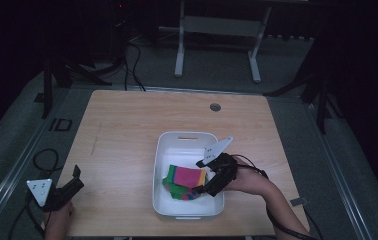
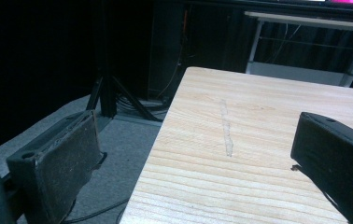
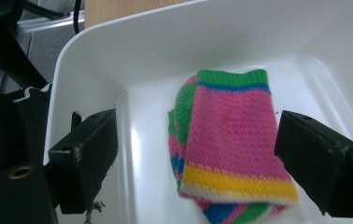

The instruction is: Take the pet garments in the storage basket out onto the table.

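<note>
Here both tools gape: right tool [image 1: 208, 186] over striped sock [image 3: 230, 149] in white bin [image 1: 187, 137], left tool [image 1: 77, 176] at table [image 1: 127, 125] edge.

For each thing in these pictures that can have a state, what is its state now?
Striped sock: folded, lying in the tub, not gripped.
White tub: upright on the table, holding the sock.
Right gripper: open, jaws either side of the sock.
Left gripper: open, holding nothing, at the table's left edge.

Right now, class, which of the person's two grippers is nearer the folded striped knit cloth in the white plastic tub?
Right. The right gripper hangs open over the cloth in the tub; the left gripper sits open at the table's near left edge.
</note>
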The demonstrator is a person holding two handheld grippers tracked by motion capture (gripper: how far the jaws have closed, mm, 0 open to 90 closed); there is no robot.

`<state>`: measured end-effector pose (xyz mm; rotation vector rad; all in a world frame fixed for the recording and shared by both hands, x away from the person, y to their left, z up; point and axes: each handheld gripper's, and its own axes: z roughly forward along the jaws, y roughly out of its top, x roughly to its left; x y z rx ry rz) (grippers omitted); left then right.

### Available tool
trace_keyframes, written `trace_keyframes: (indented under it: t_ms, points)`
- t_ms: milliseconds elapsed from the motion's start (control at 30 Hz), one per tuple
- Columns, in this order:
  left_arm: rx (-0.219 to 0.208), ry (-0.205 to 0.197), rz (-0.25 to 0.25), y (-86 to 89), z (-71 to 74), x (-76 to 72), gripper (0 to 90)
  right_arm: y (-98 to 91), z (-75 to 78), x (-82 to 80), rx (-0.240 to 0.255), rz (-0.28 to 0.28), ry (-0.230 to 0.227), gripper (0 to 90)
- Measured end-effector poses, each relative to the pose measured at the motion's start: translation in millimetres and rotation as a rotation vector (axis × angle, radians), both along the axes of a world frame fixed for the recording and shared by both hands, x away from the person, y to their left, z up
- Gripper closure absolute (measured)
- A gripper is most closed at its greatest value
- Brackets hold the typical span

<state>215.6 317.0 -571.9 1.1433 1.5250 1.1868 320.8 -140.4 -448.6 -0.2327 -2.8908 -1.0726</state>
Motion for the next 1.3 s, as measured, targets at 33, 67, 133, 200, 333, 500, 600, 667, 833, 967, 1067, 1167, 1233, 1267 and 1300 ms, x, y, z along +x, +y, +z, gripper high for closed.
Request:
trace_keyframes:
  t_ms: [33, 67, 133, 200, 333, 500, 600, 667, 833, 967, 1067, 1167, 1233, 1267, 1300]
  points:
    - [0.0, 0.0, 0.0, 0.1, 0.0, 0.0, 1.9, 3.8, -1.1, 0.4, -0.004, 0.008, -0.003, 13.3]
    - [-0.001, 0.0, -0.001, 0.1, 0.0, -0.1, 1.8, 7.6, -2.1, 0.5, -0.008, 0.011, -0.001, 13.4]
    - [-0.001, -0.001, -0.002, 0.2, 0.0, -0.1, 1.8, 14.9, -4.5, 1.3, -0.024, 0.024, -0.002, 13.5]
    - [-0.002, -0.001, -0.003, 0.3, 0.0, 0.0, 1.9, 22.4, -7.1, 2.5, -0.039, 0.034, 0.0, 13.5]
    - [-0.003, -0.001, -0.006, 0.5, 0.0, -0.1, 1.8, 37.2, -12.2, 5.0, -0.065, 0.052, 0.008, 13.6]
    - [-0.006, -0.002, -0.011, 0.9, -0.1, -0.1, 1.9, 55.0, -22.0, 8.8, -0.109, 0.072, 0.012, 14.0]
    - [-0.007, -0.001, -0.012, 1.0, -0.1, 0.0, 1.9, 61.5, -27.5, 10.6, -0.133, 0.076, 0.011, 14.0]
    - [-0.008, 0.0, -0.01, 1.1, 0.0, 0.0, 1.9, 69.5, -36.2, 13.2, -0.164, 0.072, 0.008, 13.3]
    - [-0.009, 0.0, -0.013, 1.3, 0.0, 0.0, 1.9, 77.7, -47.9, 15.0, -0.228, 0.063, 0.004, 13.3]
    - [-0.009, 0.003, -0.015, 1.3, 0.0, 0.2, 1.8, 88.2, -64.1, 10.8, -0.352, 0.067, -0.037, 12.9]
    - [-0.007, -0.001, -0.014, 1.0, -0.1, 0.2, 1.8, 92.5, -71.8, 7.8, -0.421, 0.062, -0.084, 12.6]
    - [-0.006, 0.003, -0.014, 0.9, 0.0, 0.4, 1.9, 95.9, -78.5, 4.4, -0.494, 0.051, -0.156, 17.0]
    - [-0.008, 0.004, -0.012, 0.9, 0.0, 0.3, 1.9, 96.7, -79.5, 5.8, -0.504, 0.04, -0.14, 25.4]
    - [-0.009, 0.002, -0.013, 1.0, 0.0, 0.3, 1.9, 95.7, -78.5, 6.0, -0.495, 0.045, -0.113, 35.1]
    - [-0.009, 0.003, -0.011, 1.0, 0.0, 0.3, 1.9, 94.7, -76.6, 5.0, -0.486, 0.059, -0.113, 47.3]
